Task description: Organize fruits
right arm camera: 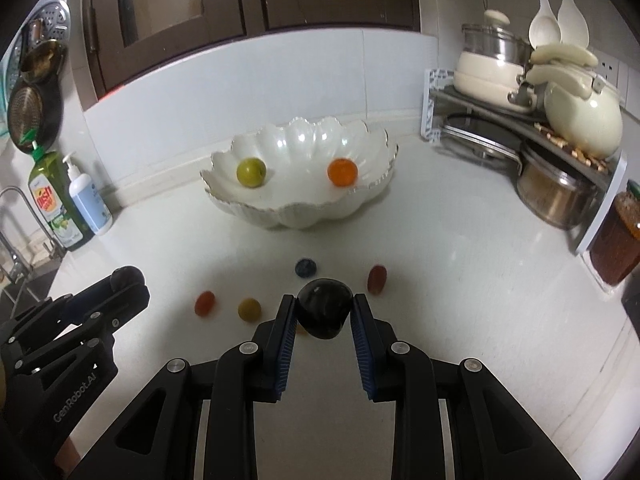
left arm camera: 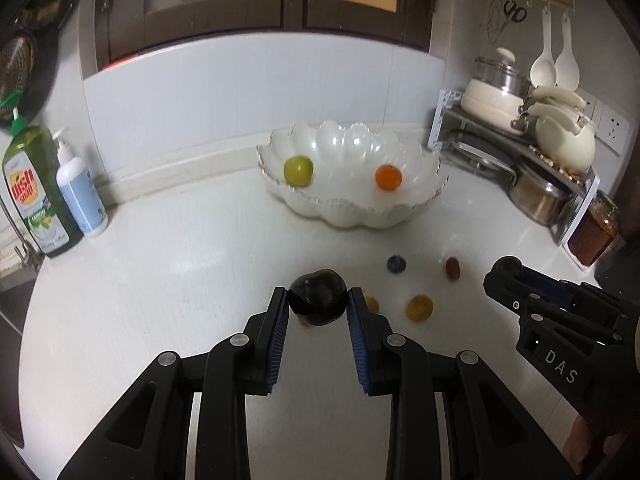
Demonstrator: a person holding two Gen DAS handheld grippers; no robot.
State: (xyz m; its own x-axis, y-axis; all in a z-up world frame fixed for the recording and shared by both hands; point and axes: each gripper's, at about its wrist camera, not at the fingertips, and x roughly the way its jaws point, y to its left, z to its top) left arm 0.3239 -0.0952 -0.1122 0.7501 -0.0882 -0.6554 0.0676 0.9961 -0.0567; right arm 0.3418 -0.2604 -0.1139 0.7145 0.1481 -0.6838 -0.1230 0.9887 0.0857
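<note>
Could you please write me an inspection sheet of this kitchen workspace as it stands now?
Surface: white countertop, glossy.
Job's things: white scalloped bowl holds a green fruit and an orange fruit, apart. Loose on the counter: blue fruit, dark red fruit, red fruit, yellow fruit.
Clutter: dish soap bottle, pump bottle, jar.
Grippers: left tongs shut on a dark plum; right tongs shut on another dark plum.
Cables: nothing seen.
Surroundings: dark cabinets, rack with pots, faucet.
</note>
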